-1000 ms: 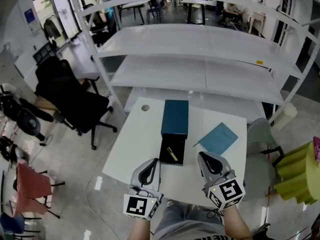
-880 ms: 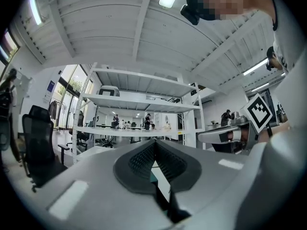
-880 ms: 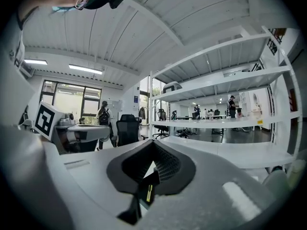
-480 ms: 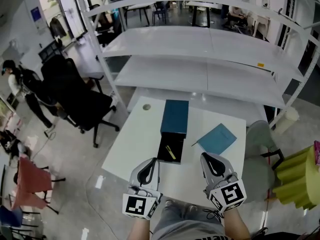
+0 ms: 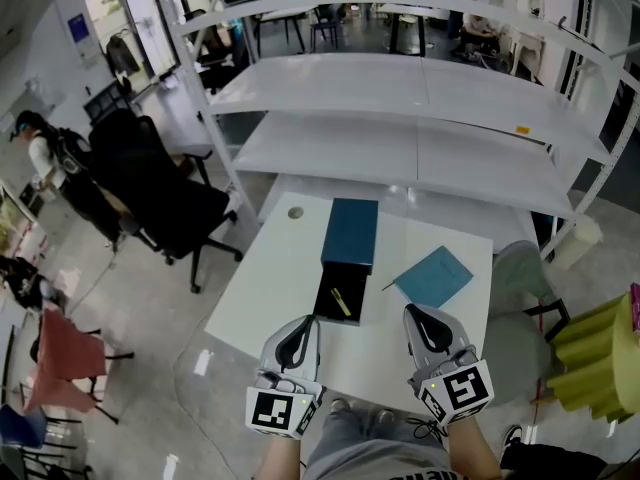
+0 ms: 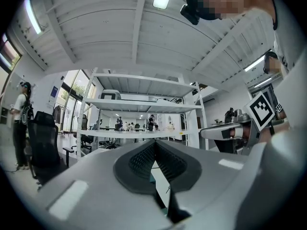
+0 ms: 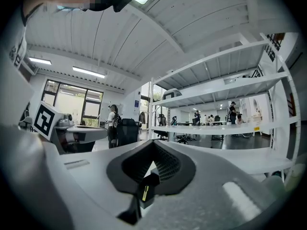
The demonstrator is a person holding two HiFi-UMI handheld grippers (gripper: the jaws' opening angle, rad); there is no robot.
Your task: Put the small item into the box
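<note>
An open box rests mid-table in the head view, its teal lid (image 5: 351,233) folded back and its black inside (image 5: 333,313) facing up. A small gold item (image 5: 342,304) lies slantwise in the black part. My left gripper (image 5: 296,326) hovers at the table's front edge, just below the box, jaws shut and empty. My right gripper (image 5: 421,318) hangs to the right of it, also shut and empty. In the left gripper view the gripper (image 6: 155,151) has its pads pressed together. Below the shut right gripper (image 7: 153,151) the gold item (image 7: 145,192) peeks through in its own view.
A flat teal square (image 5: 434,276) lies right of the box. The white table (image 5: 270,278) has a round hole (image 5: 295,212) at its far left. A white shelf rack (image 5: 400,148) stands behind. A black chair (image 5: 150,193) and a person (image 5: 48,158) are at left, a yellow-green stool (image 5: 598,358) at right.
Both grippers stay shut and nearly still by the table's front edge. At the left, a person has walked into view beside the black chair.
</note>
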